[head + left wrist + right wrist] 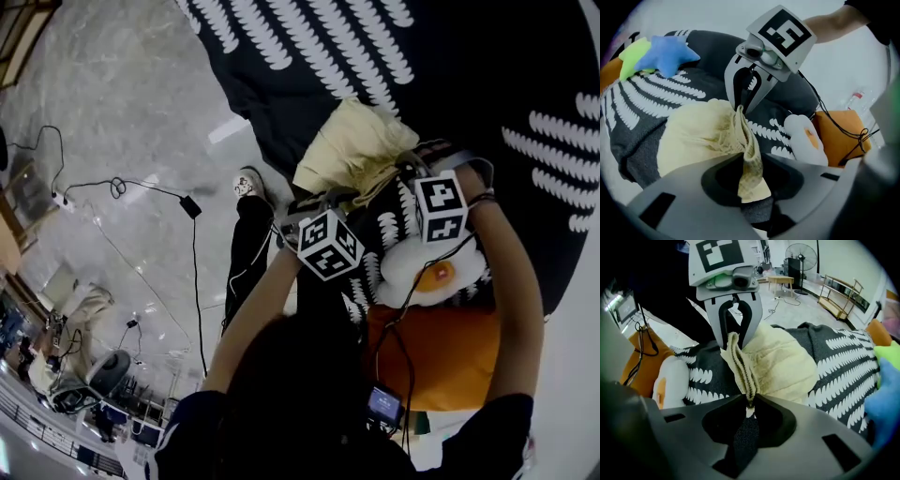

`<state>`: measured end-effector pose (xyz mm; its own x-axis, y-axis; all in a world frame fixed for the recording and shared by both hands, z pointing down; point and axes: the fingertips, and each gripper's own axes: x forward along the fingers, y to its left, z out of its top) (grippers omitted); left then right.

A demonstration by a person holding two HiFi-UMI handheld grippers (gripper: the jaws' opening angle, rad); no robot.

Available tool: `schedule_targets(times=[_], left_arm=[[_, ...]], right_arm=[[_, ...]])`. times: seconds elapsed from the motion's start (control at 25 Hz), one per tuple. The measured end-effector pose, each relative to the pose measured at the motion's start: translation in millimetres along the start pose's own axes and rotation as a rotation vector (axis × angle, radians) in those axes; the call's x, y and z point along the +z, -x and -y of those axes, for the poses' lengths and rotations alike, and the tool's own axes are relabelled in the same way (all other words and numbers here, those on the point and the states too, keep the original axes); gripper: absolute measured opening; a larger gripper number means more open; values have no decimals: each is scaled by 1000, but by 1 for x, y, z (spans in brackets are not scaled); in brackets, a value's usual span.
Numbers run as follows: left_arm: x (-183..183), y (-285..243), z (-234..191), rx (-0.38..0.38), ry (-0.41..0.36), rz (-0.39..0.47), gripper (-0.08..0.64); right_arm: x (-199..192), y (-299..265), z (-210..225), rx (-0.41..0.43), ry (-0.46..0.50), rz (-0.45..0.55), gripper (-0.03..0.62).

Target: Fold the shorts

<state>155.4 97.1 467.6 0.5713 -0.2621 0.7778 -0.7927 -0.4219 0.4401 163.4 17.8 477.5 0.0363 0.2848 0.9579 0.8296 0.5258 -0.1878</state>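
Note:
The cream shorts (352,145) lie bunched on a dark blanket (487,56) with white leaf-like marks. Both grippers hold one gathered edge of them and face each other. In the left gripper view my left gripper (750,161) is shut on a fold of the cream cloth, which hangs down between its jaws. My right gripper (749,401) is shut on the ribbed edge of the shorts (783,362). Each gripper shows in the other's view: the right one (739,108) and the left one (732,336), tips at the cloth. In the head view the left gripper (328,194) and right gripper (410,167) are close together.
A white plush with an orange yolk (433,272) and an orange cushion (441,352) lie near me on the blanket. A blue star plush (665,54) and a green one (630,58) sit beyond the shorts. Cables (122,187) cross the marble floor; a fan (801,258) and shelf (843,296) stand far off.

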Motion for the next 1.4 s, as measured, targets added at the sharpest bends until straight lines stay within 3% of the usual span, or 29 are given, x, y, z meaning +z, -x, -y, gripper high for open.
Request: schedule_targets(times=[0.12,0.16,0.24,0.32,0.44,0.6,0.76,0.92,1.0,1.08,1.24,1.32,1.4], left_arm=[[-6,-10,12,-38,87,-16,254],[-8,-10,14,-38,122,-6,275],[-10,-7,17,-37,207,34,297],[-7,1,18,-42,325,94,318],[-12,11,14,-21,520,162,324],[-34,22,-10,75,675,212,294],[-39,52,-59,179,821,310,223],[-41,67,-108,146,1105,442,192],[-51,65,-126,131,1261,452,191],[-70,56,-138,138,1385,428,190],[-91,35,-143,87,1583,376,188],[-95,32,-140,59,1648,345,150],[-97,33,-141,46,1652,338,114]], right_arm=[[-8,-14,-12,-45,-3,-10,91],[-9,-19,-17,-40,-31,-5,113],[-10,-29,-33,-10,-97,-4,205],[-14,-34,-48,18,-154,-24,351],[-15,-36,-65,30,-288,0,414],[-6,-24,-59,-19,-444,102,380],[4,12,-11,-129,-560,231,258],[8,38,64,-234,-733,364,127],[10,41,103,-251,-840,418,101],[14,28,135,-203,-971,452,110],[26,-1,170,-15,-1210,430,126],[33,-13,172,48,-1260,369,126],[40,-30,166,87,-1267,287,124]])
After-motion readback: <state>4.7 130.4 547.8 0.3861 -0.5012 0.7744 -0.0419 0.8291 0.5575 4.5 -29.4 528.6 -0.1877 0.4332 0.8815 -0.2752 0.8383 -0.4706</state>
